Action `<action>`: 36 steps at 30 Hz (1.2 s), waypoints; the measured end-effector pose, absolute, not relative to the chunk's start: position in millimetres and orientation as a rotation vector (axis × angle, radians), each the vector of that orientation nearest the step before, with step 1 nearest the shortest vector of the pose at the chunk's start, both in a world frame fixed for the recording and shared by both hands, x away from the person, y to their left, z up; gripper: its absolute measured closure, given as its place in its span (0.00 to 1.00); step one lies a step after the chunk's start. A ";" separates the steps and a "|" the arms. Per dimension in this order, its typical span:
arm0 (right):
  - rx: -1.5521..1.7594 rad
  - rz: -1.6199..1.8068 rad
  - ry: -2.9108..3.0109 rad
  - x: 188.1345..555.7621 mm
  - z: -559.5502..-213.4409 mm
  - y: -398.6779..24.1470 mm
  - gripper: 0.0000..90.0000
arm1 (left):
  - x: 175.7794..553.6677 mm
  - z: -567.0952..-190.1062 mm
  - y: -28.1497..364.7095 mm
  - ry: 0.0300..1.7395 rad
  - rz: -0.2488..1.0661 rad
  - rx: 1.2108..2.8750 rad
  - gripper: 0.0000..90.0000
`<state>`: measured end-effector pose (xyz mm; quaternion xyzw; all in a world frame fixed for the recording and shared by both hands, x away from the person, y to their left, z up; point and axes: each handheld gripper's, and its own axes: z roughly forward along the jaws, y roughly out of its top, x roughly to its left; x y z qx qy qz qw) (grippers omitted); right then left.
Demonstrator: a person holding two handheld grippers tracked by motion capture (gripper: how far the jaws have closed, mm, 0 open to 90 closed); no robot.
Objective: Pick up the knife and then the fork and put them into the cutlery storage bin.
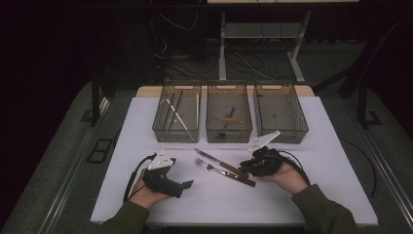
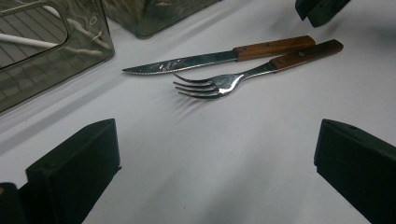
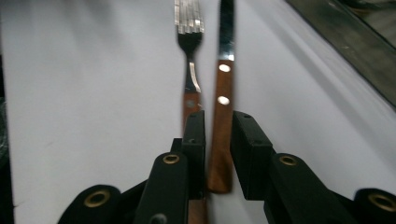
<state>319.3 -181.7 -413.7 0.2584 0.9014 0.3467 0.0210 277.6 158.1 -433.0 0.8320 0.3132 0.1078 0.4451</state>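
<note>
Clearly our right gripper [image 3: 218, 140] brackets the knife [image 3: 221, 116] handle with jaws slightly apart, gripping nothing, so closing may snag the touching fork [image 3: 189, 60].

A table [image 1: 341, 161] under a white cover carries three clear bins [image 1: 229, 117] in a row at its far side. A knife [image 3: 223, 107] lies between the right jaws, a fork [image 3: 189, 56] just beside it, both ahead of the wide left jaws.
</note>
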 end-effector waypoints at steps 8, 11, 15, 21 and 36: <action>0.679 0.997 2.849 319.1 -419.5 -152.6 0.84 | 278.1 -433.2 157.9 0.778 0.264 2.060 0.00; 0.667 0.952 2.879 321.6 -423.1 -145.1 0.83 | 278.3 -433.4 157.8 0.777 0.261 2.063 0.00; 0.652 0.891 2.901 323.7 -425.6 -137.7 0.83 | 278.0 -433.3 158.0 0.776 0.257 2.057 0.00; 0.617 0.776 2.922 326.5 -427.5 -133.8 0.81 | 278.1 -433.3 157.8 0.774 0.256 2.058 0.00; 0.570 0.449 3.051 340.2 -421.3 -108.3 0.81 | 278.2 -433.6 156.9 0.773 0.255 2.066 0.00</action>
